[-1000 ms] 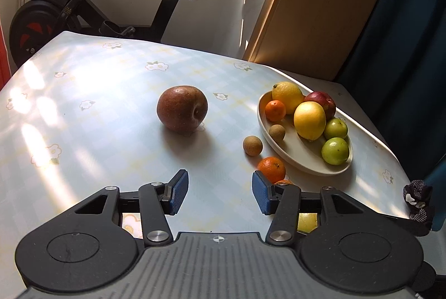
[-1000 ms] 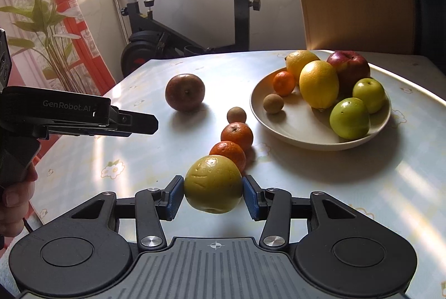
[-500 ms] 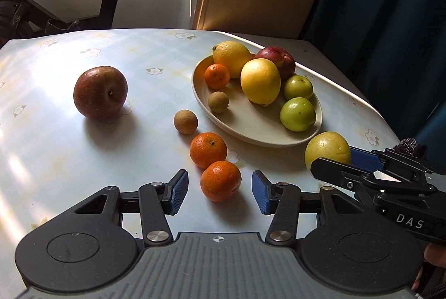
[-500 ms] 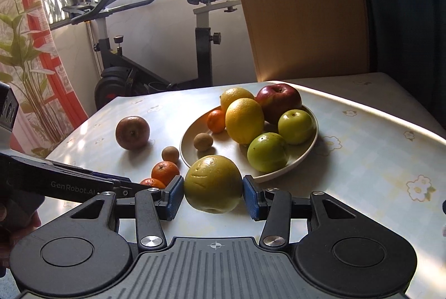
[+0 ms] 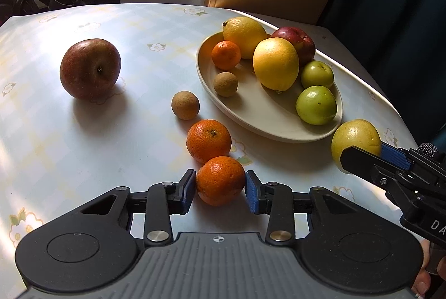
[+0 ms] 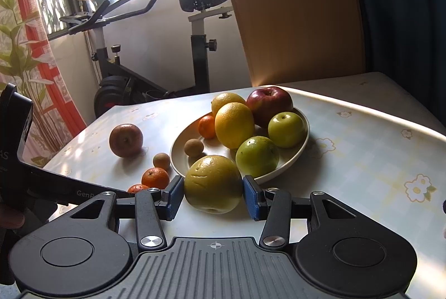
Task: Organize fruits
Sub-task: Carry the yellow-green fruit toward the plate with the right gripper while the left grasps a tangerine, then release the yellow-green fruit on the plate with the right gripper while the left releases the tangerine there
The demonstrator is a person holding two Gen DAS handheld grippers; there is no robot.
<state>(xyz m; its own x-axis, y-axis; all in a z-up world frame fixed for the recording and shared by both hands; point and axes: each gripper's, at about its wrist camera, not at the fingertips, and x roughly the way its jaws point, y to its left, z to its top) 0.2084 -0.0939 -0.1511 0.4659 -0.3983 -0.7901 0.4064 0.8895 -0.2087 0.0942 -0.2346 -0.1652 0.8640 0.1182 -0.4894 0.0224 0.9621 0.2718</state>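
The left tongs (image 5: pixel 220 191) have just been closing and now clasp the nearest small round orange mandarin (image 5: pixel 220 179) on the pale flowered worktop (image 5: pixel 83 137). The right tongs (image 6: pixel 213 194) stay clenched on a large yellow-green round fruit (image 6: pixel 213 183) just before the cream oval plate (image 6: pixel 302 142), hiding its near rim. In the right view, the left tool covers most of that mandarin.

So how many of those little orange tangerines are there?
3. One sits in the bowl by the lemon. One lies on the table. One is between the left claw pads. More could hide behind bigger fruit.
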